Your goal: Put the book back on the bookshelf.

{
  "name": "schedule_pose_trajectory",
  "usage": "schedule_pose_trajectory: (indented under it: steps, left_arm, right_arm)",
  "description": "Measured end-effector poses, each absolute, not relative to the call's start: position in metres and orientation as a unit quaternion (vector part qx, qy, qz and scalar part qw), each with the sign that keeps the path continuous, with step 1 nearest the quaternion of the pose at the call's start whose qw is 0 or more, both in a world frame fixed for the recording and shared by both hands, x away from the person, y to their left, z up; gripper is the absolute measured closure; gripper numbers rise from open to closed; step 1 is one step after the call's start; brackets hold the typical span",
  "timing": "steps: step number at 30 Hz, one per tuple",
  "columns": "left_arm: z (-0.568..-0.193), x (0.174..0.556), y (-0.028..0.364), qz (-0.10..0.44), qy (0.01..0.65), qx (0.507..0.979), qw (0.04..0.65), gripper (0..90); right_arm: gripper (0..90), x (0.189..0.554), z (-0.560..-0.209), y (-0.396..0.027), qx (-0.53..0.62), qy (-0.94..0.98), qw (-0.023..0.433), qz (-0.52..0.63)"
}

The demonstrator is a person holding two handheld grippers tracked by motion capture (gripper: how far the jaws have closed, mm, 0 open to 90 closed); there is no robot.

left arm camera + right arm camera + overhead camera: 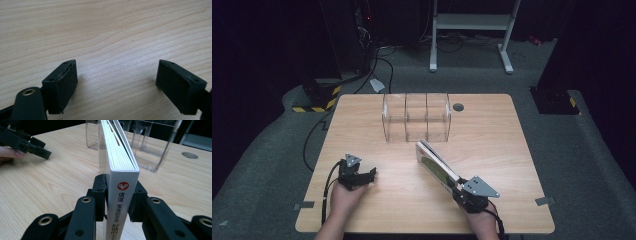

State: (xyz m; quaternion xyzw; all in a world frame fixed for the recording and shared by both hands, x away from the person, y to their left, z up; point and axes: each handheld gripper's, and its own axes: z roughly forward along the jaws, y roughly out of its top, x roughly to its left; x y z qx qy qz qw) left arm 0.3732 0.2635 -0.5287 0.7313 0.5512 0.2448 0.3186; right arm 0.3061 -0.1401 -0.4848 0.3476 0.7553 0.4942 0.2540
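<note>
A white-spined book (122, 187) stands on edge, pinched at its spine end by my right gripper (118, 195), whose jaws are shut on it. In the high view the book (434, 164) reaches from the right gripper (458, 185) toward the clear plastic organizer (416, 117) at the table's back. My left gripper (371, 174) rests at the front left, pointing right. Its jaws stand wide open over bare wood, with nothing between the left gripper (117, 82) pads.
The organizer (150, 142) has three open compartments and stands just beyond the book's far end. A round grey cable hole (458, 106) sits to its right. The wooden table (492, 150) ends at dark carpet; a white metal frame (472, 30) stands behind.
</note>
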Motion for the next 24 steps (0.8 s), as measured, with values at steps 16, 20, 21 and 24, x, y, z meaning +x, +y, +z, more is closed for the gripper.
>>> schedule_pose_trajectory:
  steps: [16, 20, 21, 24]
  left_arm:
    - [-0.528, 0.374, 0.263, 0.243, 0.547, 0.735, 0.319, 18.8]
    - [-0.528, 0.374, 0.263, 0.244, 0.546, 0.735, 0.319, 19.0]
    - [-0.528, 0.374, 0.263, 0.245, 0.545, 0.735, 0.319, 19.1]
    - [-0.529, 0.373, 0.263, 0.245, 0.546, 0.735, 0.32, 19.1]
  right_arm:
    - [70.6, 0.305, -0.482, -0.16, 0.385, 0.732, 0.283, 0.485]
    - [69.4, 0.306, -0.482, -0.161, 0.386, 0.731, 0.282, 0.487]
    - [68.2, 0.305, -0.482, -0.16, 0.387, 0.731, 0.284, 0.484]
    - [64.8, 0.306, -0.481, -0.159, 0.389, 0.731, 0.279, 0.487]
